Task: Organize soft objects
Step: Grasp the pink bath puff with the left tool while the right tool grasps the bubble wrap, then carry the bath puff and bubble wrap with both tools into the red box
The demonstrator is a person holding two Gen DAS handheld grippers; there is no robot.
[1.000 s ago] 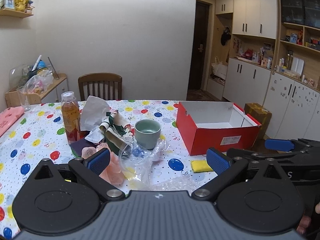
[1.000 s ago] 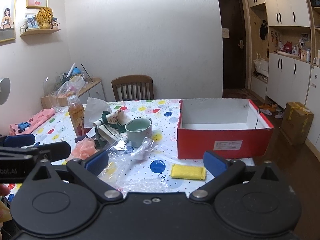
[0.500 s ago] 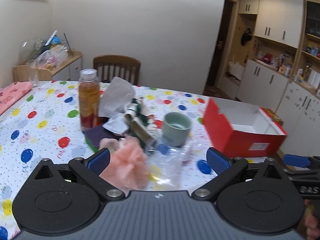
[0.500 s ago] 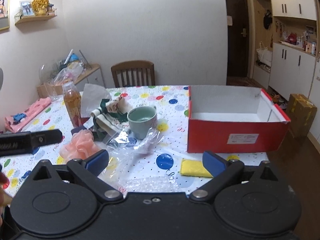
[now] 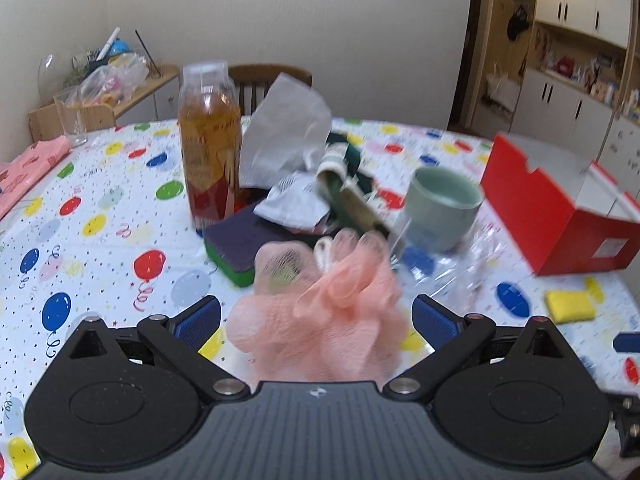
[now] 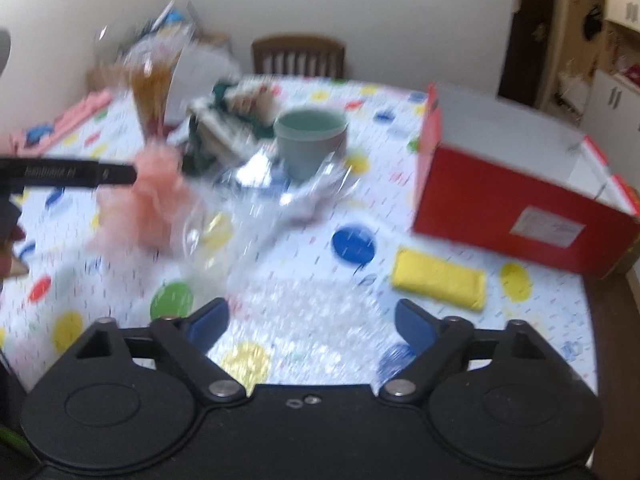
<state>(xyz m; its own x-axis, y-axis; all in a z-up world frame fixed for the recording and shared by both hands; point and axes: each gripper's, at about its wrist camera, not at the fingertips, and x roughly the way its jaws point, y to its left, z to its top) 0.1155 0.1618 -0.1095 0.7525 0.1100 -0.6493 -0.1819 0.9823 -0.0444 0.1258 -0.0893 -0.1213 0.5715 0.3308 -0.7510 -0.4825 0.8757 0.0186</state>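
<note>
A pink mesh bath pouf (image 5: 320, 312) lies on the balloon-print tablecloth, right between the fingers of my left gripper (image 5: 316, 320). That gripper is open and its blue pads stand just clear of the pouf on both sides. My right gripper (image 6: 312, 324) hovers low over clear bubble wrap (image 6: 304, 308); its jaws are closing with nothing solid between them. A yellow sponge (image 6: 438, 280) lies just right of its right finger. The red box (image 6: 520, 208) stands open behind the sponge. A purple and green sponge (image 5: 236, 240) sits behind the pouf.
Behind the pouf stand a tea bottle (image 5: 210, 152), a white tissue (image 5: 284, 136), rolled striped cloth (image 5: 348, 184) and a green cup (image 5: 444, 208). Crumpled clear plastic (image 6: 280, 188) lies before the cup. A pink cloth (image 5: 28, 164) lies at the far left edge.
Both grippers have dropped toward the table and moved forward. The left one now straddles the pink pouf. The right one's jaws have narrowed a little above the bubble wrap.
</note>
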